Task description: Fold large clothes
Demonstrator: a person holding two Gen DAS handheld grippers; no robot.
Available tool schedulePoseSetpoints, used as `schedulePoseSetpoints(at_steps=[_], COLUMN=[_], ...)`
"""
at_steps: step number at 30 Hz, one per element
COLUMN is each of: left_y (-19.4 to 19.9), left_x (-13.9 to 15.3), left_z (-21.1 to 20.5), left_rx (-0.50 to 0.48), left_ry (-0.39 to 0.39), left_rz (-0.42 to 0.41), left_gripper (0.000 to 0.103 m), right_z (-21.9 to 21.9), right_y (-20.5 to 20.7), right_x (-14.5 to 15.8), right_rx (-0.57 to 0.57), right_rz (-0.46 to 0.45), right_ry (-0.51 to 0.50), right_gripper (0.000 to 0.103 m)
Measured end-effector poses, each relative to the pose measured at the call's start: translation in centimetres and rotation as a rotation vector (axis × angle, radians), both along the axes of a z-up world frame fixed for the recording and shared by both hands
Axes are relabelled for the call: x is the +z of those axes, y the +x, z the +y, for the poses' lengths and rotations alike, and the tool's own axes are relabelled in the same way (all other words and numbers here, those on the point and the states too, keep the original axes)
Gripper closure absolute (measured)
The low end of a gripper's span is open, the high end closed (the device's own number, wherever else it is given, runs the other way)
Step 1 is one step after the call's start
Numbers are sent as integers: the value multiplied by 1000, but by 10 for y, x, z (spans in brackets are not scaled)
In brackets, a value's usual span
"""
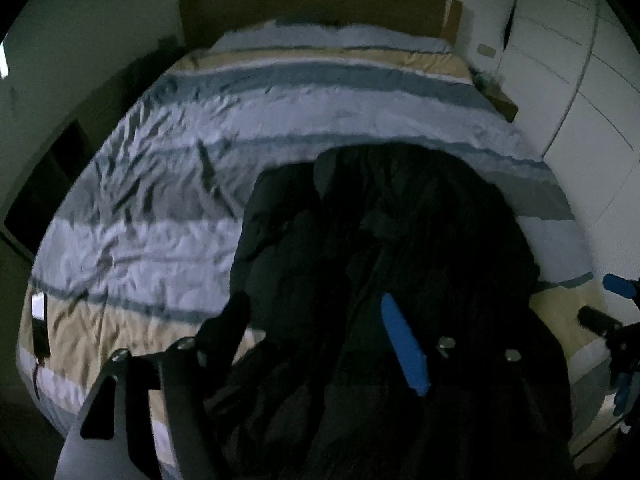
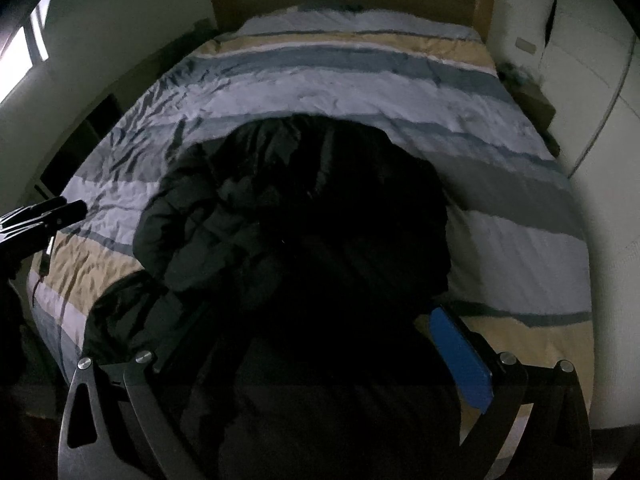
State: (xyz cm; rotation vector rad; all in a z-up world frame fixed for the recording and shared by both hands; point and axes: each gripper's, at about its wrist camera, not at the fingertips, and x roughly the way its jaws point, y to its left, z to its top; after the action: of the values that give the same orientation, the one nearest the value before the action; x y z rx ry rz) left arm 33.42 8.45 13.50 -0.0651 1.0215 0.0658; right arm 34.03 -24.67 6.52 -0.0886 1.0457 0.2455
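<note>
Lying across the near end of the striped quilted bed cover (image 2: pixel 360 92), the black padded jacket (image 2: pixel 304 216) spreads beneath both grippers. The left gripper (image 1: pixel 316 312) hangs over its left part, jaws spread wide, nothing pinched between them. The right gripper (image 2: pixel 304 344) stands over the jacket's near right part, jaws fully apart, its blue pad (image 2: pixel 460 360) by the jacket's right edge near the bed's near right corner. The jacket's near hem is cut off below, and its folds are lost in the dim light.
</note>
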Motion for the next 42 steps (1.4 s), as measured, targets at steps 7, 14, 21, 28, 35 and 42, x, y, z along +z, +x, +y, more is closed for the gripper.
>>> schedulePoseSetpoints(at_steps=[7, 14, 21, 28, 35, 42], left_y=[-36, -85, -135, -164, -169, -171], left_x=[-45, -91, -131, -176, -223, -234], left_z=[45, 109, 160, 179, 187, 181], left_rx=[37, 141, 233, 227, 243, 250], left_ry=[-43, -101, -130, -279, -467, -527], left_rz=[79, 189, 295, 385, 426, 451], left_gripper=[33, 33, 33, 33, 33, 33], right_z=[-59, -118, -146, -151, -159, -172], right_y=[-22, -57, -80, -86, -96, -109], right_x=[-27, -67, -101, -116, -116, -139], right_rx=[-108, -239, -301, -307, -327, -348], right_rz=[69, 183, 282, 343, 372, 418], right_ry=[-18, -41, -69, -140, -189, -119], right_gripper=[0, 0, 0, 0, 0, 1])
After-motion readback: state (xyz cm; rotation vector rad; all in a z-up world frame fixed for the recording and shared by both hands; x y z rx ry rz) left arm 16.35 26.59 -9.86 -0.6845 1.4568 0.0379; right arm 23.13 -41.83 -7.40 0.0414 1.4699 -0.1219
